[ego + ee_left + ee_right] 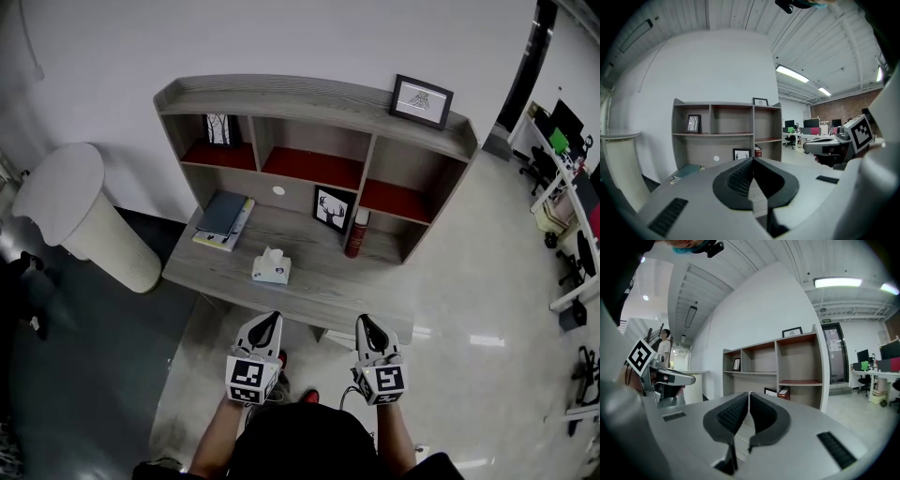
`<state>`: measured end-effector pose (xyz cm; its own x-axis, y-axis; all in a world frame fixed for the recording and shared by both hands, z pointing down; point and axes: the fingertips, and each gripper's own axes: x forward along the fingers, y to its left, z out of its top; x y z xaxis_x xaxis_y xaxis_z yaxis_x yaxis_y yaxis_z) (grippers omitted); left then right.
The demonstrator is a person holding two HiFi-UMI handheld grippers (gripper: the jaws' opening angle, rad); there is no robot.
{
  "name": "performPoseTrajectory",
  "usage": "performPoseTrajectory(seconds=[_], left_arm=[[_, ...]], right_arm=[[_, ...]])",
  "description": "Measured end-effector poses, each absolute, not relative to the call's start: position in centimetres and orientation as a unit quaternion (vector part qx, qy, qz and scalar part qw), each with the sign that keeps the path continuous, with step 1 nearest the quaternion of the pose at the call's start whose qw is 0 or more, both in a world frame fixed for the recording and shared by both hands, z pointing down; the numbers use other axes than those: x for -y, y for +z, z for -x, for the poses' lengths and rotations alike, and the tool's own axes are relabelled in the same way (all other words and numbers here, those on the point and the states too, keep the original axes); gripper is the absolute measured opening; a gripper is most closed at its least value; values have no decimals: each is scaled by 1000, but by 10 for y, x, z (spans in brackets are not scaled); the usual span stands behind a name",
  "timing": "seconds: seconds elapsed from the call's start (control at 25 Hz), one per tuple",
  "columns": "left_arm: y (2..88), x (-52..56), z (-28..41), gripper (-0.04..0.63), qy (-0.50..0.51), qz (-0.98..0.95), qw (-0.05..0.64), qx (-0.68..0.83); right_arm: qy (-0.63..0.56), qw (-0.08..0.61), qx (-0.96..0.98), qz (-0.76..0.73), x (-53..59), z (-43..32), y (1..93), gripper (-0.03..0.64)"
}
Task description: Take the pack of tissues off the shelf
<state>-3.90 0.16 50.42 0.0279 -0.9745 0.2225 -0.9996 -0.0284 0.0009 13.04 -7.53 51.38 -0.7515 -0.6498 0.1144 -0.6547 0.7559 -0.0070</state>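
Note:
The pack of tissues (271, 266), a pale box with a white tissue sticking up, stands on the lower surface of the grey wooden shelf unit (309, 286), near its front edge. Both grippers hang side by side in front of that edge, short of the pack. My left gripper (274, 318) is shut with nothing in it, slightly right of and nearer than the pack. My right gripper (364, 321) is shut and empty as well. In the left gripper view the left gripper (753, 160) has its jaws together; so does the right gripper (749, 393) in the right gripper view. The jaws hide the pack in both.
A stack of books (223, 218) lies at the shelf's left, a framed picture (332, 207) and a red bottle (356, 234) stand at the back. Another frame (422, 100) sits on top. A white round stand (80, 211) is to the left, office desks (562, 187) to the right.

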Motion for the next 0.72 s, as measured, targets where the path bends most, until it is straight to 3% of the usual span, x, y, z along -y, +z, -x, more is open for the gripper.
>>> performPoseTrajectory(seconds=[0.72], left_arm=[[505, -14, 37, 8, 81, -710, 81, 694]], right_arm=[[15, 46, 939, -341, 65, -130, 511, 37]])
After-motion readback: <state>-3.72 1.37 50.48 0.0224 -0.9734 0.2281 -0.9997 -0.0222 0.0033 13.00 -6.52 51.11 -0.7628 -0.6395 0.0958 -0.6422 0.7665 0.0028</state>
